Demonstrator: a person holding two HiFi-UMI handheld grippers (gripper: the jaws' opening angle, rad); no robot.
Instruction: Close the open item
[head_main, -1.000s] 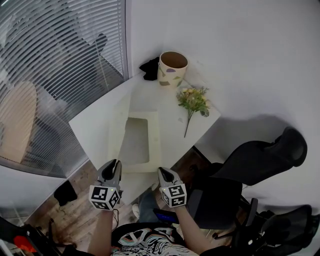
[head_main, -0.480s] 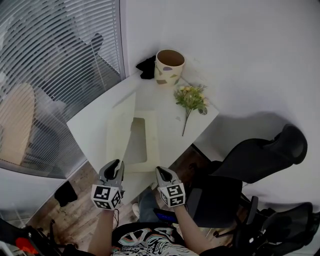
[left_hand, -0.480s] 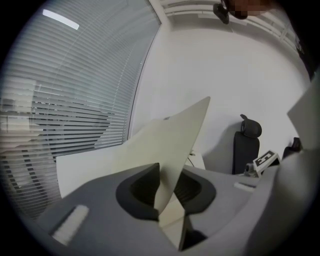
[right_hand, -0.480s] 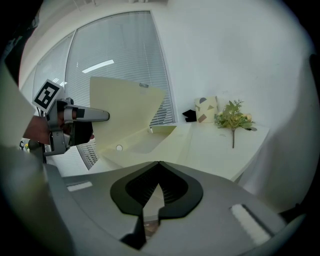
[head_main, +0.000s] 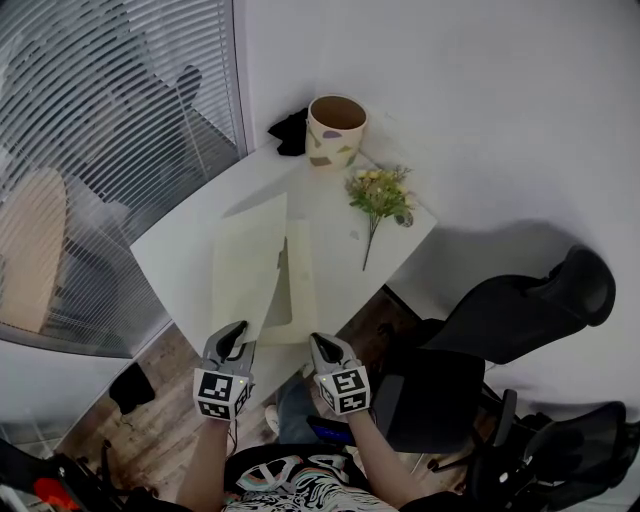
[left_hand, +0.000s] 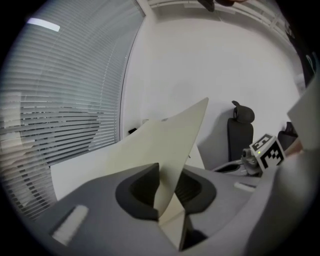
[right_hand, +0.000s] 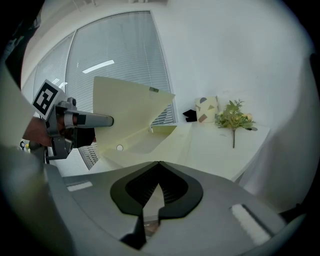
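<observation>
A pale cream box (head_main: 298, 285) lies on the white table (head_main: 175, 250). Its lid (head_main: 248, 268) stands tilted up over the left side of the box. My left gripper (head_main: 236, 338) has the lid's near corner between its jaws; in the left gripper view the lid (left_hand: 167, 140) fills the gap between the pads, and the jaws are opening. The right gripper view shows the raised lid (right_hand: 131, 107) above the box tray (right_hand: 165, 142), with the left gripper (right_hand: 100, 120) at its edge. My right gripper (head_main: 322, 346) hovers shut and empty at the table's near edge.
A patterned pot (head_main: 335, 130), a black object (head_main: 289, 131) and a sprig of flowers (head_main: 380, 195) sit at the table's far end. Window blinds (head_main: 90, 140) lie to the left. Black office chairs (head_main: 520, 320) stand to the right.
The lid has swung up from lying open on the left and now leans over the box. My left gripper moved slightly right with it. The right gripper hardly moved.
</observation>
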